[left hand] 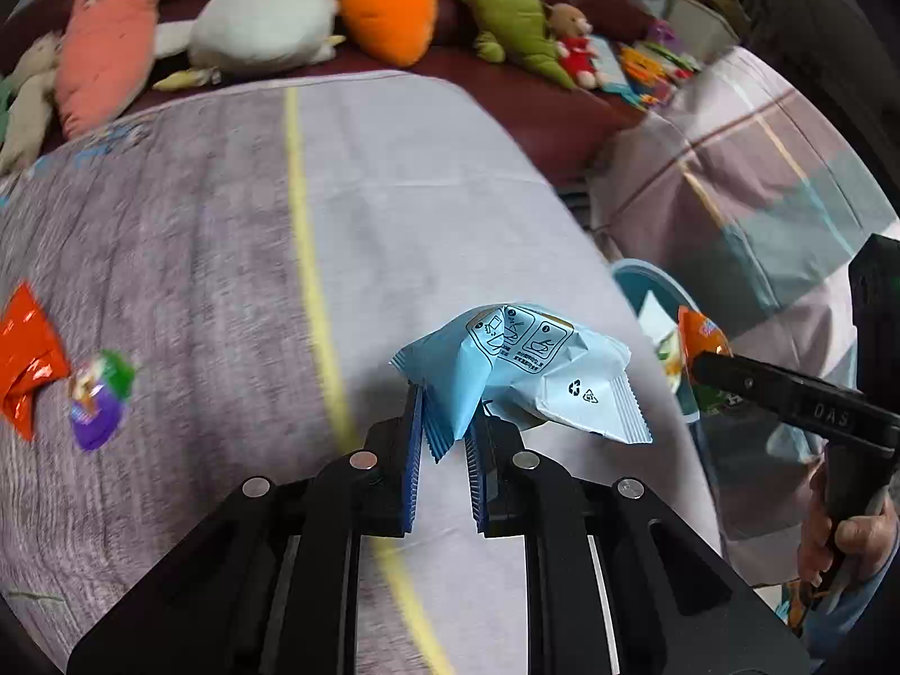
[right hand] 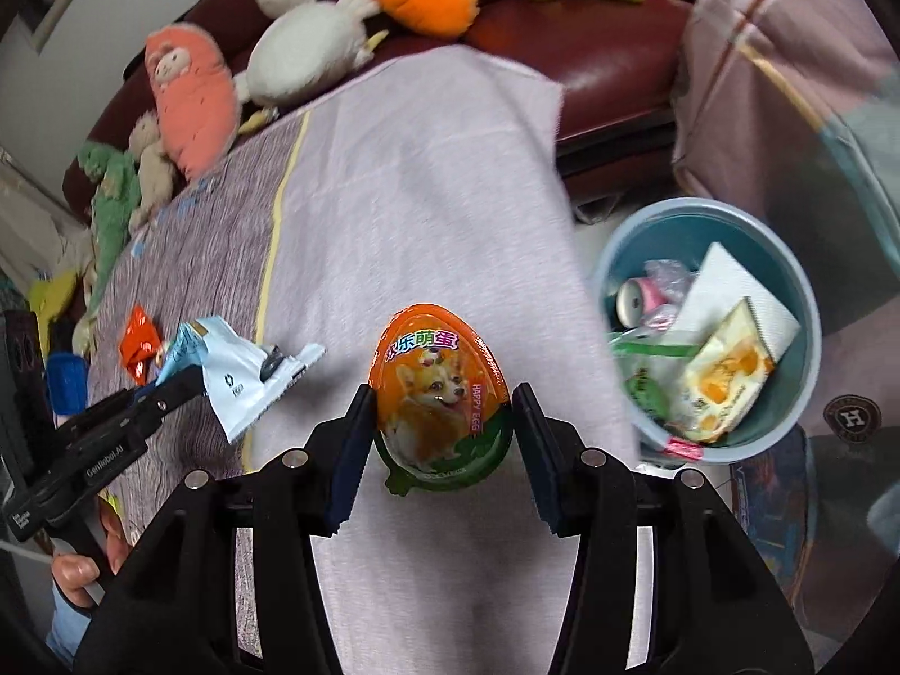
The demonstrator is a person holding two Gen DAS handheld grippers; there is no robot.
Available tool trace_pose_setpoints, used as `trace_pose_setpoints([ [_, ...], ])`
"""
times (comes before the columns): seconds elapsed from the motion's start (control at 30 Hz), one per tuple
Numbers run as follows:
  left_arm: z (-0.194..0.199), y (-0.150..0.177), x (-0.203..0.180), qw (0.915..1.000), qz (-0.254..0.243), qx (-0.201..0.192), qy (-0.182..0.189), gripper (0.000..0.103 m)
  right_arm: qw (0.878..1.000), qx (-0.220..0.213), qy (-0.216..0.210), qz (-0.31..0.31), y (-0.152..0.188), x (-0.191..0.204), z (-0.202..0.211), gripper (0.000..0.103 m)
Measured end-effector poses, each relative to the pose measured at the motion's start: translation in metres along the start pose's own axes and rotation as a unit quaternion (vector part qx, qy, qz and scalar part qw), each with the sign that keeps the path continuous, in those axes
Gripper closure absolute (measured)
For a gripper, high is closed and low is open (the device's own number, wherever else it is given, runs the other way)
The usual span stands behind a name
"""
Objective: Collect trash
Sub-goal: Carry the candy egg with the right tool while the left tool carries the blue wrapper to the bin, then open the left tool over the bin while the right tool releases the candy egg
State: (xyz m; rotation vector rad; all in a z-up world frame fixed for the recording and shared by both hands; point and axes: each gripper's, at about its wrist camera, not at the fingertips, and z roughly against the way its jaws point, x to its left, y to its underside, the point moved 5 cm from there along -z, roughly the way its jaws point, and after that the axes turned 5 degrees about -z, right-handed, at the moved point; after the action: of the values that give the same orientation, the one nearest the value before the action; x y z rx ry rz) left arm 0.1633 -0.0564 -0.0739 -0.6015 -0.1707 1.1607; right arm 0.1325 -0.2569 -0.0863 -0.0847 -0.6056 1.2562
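Light-blue wrapper (left hand: 523,371) with dark printed pictograms and recycling marks. Egg-shaped package (right hand: 441,394): orange top, green base, a tan-and-white corgi picture, white and pink lettering. Black grippers, left (left hand: 444,433) and right (right hand: 444,439), with blue ribbed pads (left hand: 413,450). Cloth (left hand: 394,197): pale lilac on the right, purple-grey on the left, divided by a yellow stripe. Near left, a shiny red-orange wrapper (left hand: 25,360) and a purple-and-green packet (left hand: 101,396). Teal bin (right hand: 799,394), paler blue rim. Far: maroon sofa (right hand: 607,50), orange carrot plush (left hand: 388,5).

Orange egg package (right hand: 442,394) clamped between right gripper (right hand: 444,427) pads above cloth-covered table (right hand: 450,197); blue bin (right hand: 787,394) seen at right, holding wrappers.
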Motion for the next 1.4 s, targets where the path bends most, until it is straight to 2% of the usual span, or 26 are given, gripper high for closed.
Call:
trace_pose_setpoints([
  [0.37,-0.035,-0.037,-0.104,0.9974,-0.062,0.015,0.033,0.088,0.995,-0.063,0.010,-0.079,-0.025,-0.103,0.052,0.055],
  [0.7,-0.087,-0.048,-0.180,0.9915,-0.107,0.052,0.053,0.088,0.989,-0.084,0.026,-0.122,-0.036,-0.177,0.077,0.055],
  [0.83,-0.105,-0.054,-0.195,0.9905,-0.112,0.062,0.050,0.088,0.988,-0.086,0.025,-0.129,-0.041,-0.193,0.079,0.055],
  [1.23,-0.151,-0.073,-0.201,0.9914,-0.094,0.079,0.045,0.087,0.986,-0.075,0.028,-0.145,-0.053,-0.219,0.065,0.055],
  [1.33,-0.162,-0.078,-0.205,0.9915,-0.091,0.081,0.047,0.085,0.986,-0.074,0.031,-0.148,-0.054,-0.223,0.063,0.055],
  [1.4,-0.166,-0.078,-0.208,0.9914,-0.093,0.080,0.045,0.073,0.985,-0.072,0.033,-0.150,-0.055,-0.226,0.062,0.055],
])
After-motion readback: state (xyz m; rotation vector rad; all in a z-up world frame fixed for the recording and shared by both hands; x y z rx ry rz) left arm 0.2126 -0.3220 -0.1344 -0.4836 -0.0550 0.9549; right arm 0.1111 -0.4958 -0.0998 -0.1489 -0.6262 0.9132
